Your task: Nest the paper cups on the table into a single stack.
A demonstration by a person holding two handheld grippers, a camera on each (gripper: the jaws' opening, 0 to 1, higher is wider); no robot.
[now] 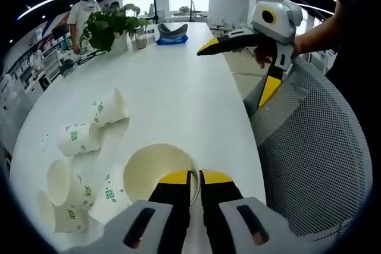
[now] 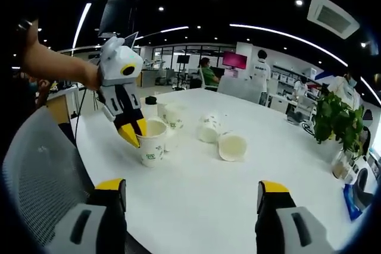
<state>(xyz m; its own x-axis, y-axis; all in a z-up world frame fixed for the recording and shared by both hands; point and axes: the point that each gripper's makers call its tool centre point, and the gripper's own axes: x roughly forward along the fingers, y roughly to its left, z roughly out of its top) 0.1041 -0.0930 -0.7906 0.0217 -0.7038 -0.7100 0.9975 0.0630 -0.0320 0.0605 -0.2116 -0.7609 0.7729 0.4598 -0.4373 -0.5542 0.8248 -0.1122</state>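
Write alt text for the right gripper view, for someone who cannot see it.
The left gripper, held by a person's hand, pinches the rim of an upright paper cup on a white table. More paper cups lie tipped behind it. The right gripper hangs open in the foreground beside a mesh chair.

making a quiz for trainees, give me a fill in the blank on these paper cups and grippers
1. The left gripper is shut on the rim of an upright white paper cup with a ____ logo.
2. The right gripper has its jaws ____.
3. The cups rest on a ____ table.

Missing words: green; open; white
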